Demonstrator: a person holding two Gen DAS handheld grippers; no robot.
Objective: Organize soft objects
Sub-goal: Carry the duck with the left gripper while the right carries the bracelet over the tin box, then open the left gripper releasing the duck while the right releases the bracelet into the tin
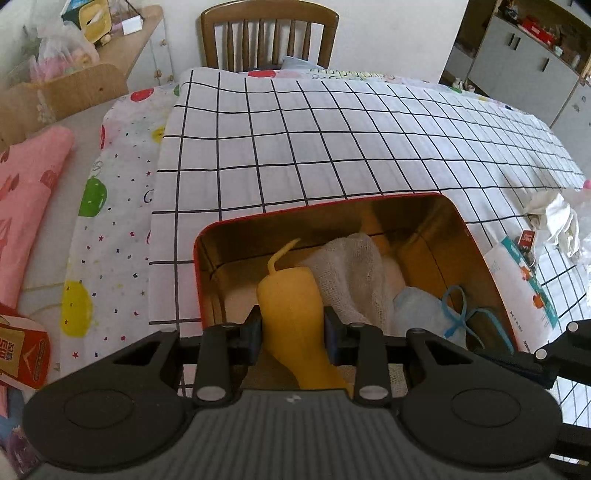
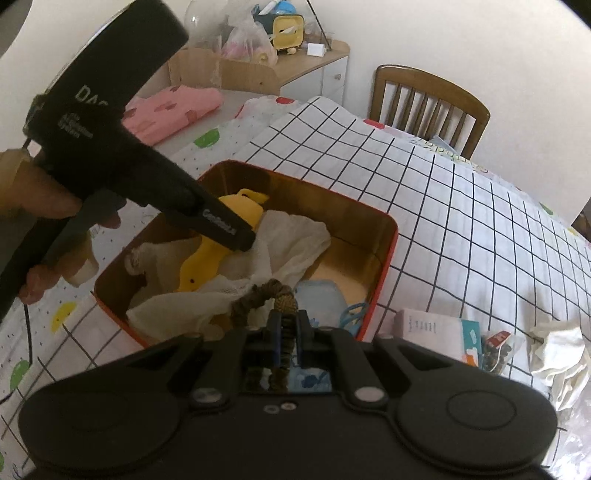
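An open red tin box (image 1: 332, 206) with a gold inside stands on the checked tablecloth. Inside it, my left gripper (image 1: 293, 321) is shut on a soft yellow toy (image 1: 288, 295), which stands upright between the pads. A white gauze cloth (image 1: 354, 266), a light blue item (image 1: 417, 310) and a blue cord (image 1: 458, 314) lie beside the toy. In the right wrist view my right gripper (image 2: 287, 325) is shut on a brown scrunchie (image 2: 258, 299) over the near edge of the box (image 2: 384, 258). There a hand holds the left gripper (image 2: 236, 232) low over the yellow toy (image 2: 201, 266).
A wooden chair (image 1: 269, 33) stands at the far side of the table. A folded pink cloth (image 1: 26, 192) and a red carton (image 1: 22, 350) lie to the left. To the right of the box are a tissue pack (image 2: 439, 332), a small packet (image 2: 498, 350) and a crumpled white cloth (image 2: 557, 354).
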